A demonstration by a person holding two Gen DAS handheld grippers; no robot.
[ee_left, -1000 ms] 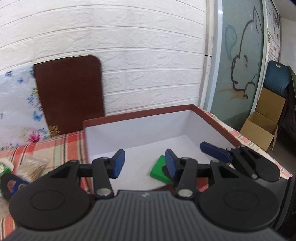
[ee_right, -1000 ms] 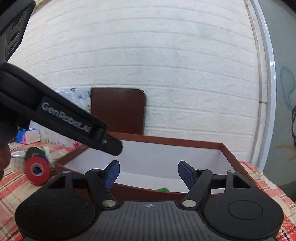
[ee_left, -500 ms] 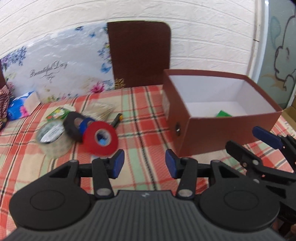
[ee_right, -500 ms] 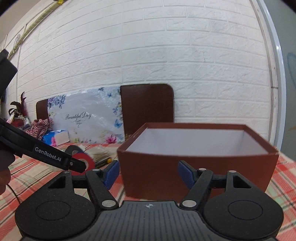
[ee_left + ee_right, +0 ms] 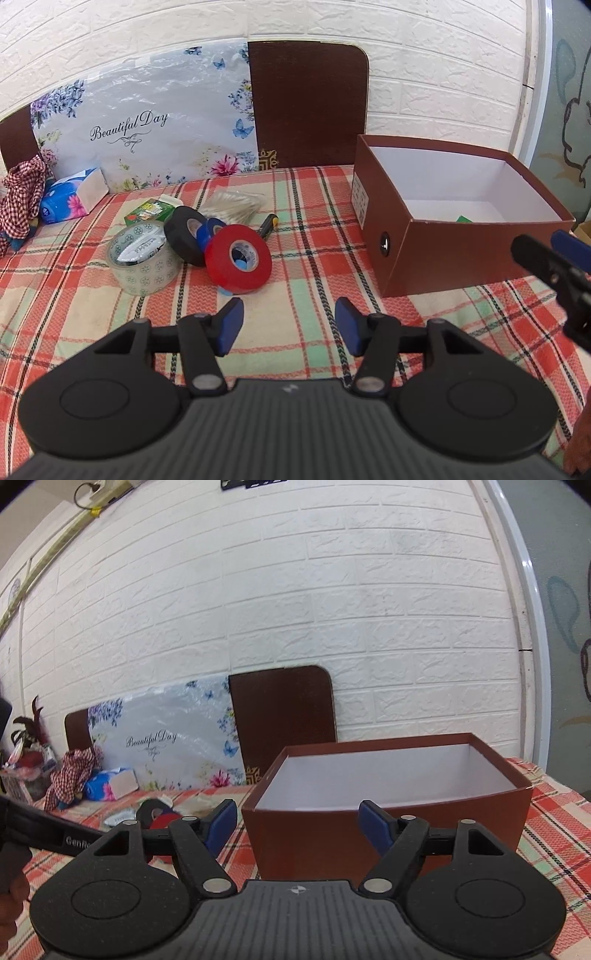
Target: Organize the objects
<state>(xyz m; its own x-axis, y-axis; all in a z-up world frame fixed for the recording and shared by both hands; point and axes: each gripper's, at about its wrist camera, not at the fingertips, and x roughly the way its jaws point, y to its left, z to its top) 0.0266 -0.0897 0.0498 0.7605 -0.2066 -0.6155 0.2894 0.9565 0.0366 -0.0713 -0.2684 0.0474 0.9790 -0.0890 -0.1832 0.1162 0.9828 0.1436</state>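
A red tape roll leans on edge on the plaid cloth of the counter, touching a black tape roll behind it, with a small blue roll squeezed between the two. A clear packing tape roll lies flat just to their left. Behind the group are a green carton, a bag of cotton swabs and a small yellow-and-black tool handle. To the right, well apart from the rolls, stands an open brown box with a white inside; a green item shows at its bottom.

The left tool hovers over bare cloth just in front of the red roll, its jaws opening with nothing between them. The right tool points at the near wall of the box, jaws also opening and empty.

A blue tissue pack, a checked cloth and a flowered board rest by the white brick wall.
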